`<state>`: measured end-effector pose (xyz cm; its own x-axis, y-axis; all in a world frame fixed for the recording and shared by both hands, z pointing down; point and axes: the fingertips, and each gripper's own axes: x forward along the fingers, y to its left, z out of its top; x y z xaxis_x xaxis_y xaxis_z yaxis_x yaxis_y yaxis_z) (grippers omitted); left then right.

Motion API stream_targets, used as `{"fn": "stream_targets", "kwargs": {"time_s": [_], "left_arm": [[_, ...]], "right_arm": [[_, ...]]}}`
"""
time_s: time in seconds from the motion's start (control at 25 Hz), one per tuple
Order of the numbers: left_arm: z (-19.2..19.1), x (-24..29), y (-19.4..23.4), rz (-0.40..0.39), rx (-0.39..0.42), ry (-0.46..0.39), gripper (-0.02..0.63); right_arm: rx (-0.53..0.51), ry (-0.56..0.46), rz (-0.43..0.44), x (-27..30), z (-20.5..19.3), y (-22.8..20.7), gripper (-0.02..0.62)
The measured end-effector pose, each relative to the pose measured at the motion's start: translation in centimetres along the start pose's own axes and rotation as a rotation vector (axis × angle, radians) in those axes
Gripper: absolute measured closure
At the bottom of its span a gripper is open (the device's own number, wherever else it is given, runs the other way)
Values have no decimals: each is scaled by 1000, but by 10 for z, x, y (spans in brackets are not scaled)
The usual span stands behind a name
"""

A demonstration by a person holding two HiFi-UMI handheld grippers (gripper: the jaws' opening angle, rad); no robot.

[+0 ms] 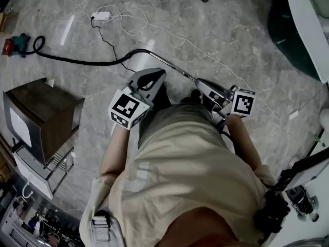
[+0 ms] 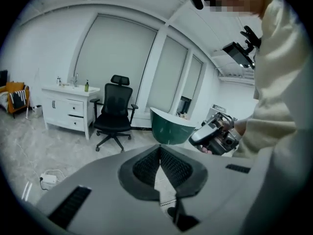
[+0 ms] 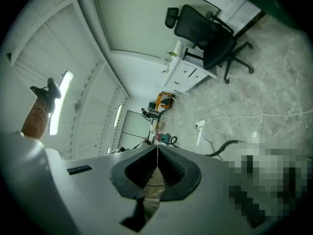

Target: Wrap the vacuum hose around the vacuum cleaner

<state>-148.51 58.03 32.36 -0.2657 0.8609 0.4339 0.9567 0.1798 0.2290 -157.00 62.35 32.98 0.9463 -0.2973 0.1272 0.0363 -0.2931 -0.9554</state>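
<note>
The vacuum cleaner [image 1: 15, 44], small, teal and red, sits on the floor at the far left. Its black hose [image 1: 82, 62] runs right across the floor to a metal wand [image 1: 177, 70] that ends near my grippers. In the right gripper view the vacuum cleaner [image 3: 167, 139] is far off and the hose [image 3: 226, 147] curves at the right. My left gripper [image 1: 158, 74] hangs above the floor just left of the wand, shut [image 2: 160, 150] on nothing. My right gripper [image 1: 200, 83], over the wand's near end, is also shut [image 3: 157, 150] with nothing in it.
A white power adapter [image 1: 101, 16] with loose white cable lies on the floor beyond the hose. A dark box on a stand [image 1: 41, 117] is at the left. A green tub [image 2: 168, 126], a black office chair [image 2: 115, 112] and a white cabinet [image 2: 68, 109] stand farther off.
</note>
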Motion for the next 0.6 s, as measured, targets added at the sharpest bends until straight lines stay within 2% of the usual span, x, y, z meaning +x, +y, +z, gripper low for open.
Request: {"fn": "stream_targets", "kwargs": {"time_s": [0.12, 0.28, 0.48, 0.6], "left_arm": [[-16, 5, 43, -85, -30, 56, 600], [-38, 25, 72, -179, -51, 133, 600], [-74, 70, 68, -274, -91, 225, 600], [-109, 106, 60, -292, -108, 292, 600]], "right_arm": [[159, -33, -74, 41, 2, -29, 591], [326, -173, -159, 55, 8, -76, 589], [617, -374, -248, 39, -14, -160, 591], [751, -442, -303, 29, -35, -231, 591]]}}
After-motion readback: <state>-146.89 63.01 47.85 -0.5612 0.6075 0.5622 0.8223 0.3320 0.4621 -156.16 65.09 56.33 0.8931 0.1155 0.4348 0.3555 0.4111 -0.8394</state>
